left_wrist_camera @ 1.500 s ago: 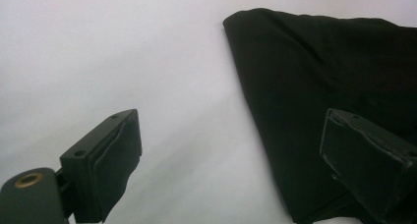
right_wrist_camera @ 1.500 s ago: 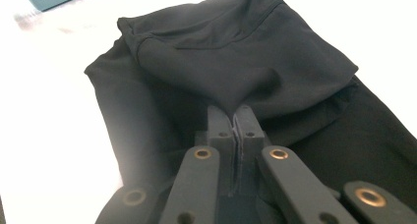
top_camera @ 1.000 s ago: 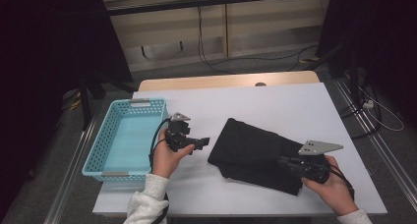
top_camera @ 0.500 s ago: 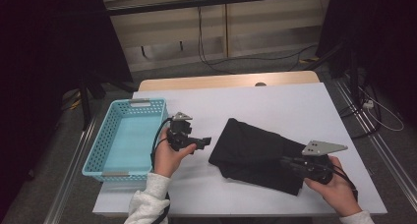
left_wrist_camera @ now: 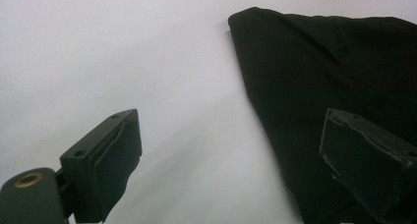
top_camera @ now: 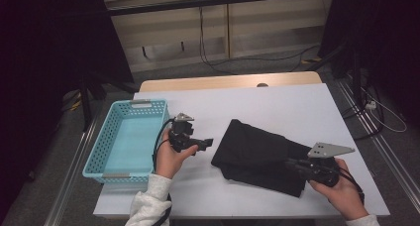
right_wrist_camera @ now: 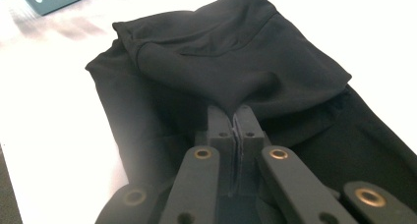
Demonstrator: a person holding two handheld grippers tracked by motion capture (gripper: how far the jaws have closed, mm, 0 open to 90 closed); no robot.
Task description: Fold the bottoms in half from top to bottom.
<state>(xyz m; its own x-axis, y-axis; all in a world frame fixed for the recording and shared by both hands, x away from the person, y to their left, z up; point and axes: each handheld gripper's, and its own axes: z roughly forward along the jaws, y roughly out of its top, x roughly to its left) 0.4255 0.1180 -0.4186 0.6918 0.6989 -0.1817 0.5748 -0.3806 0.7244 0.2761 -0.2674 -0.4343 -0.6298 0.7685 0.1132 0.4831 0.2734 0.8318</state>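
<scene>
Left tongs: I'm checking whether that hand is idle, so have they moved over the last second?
No. In the high view the left tongs keep the same spot between the blue basket and the black cloth, open.

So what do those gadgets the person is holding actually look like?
Both are black hand-held tongs. The left tongs have two flat rectangular padded jaws and a black cable looping back. The right tongs carry a grey three-cornered plate on top and brass-coloured rivets. The person wears white sleeves.
</scene>
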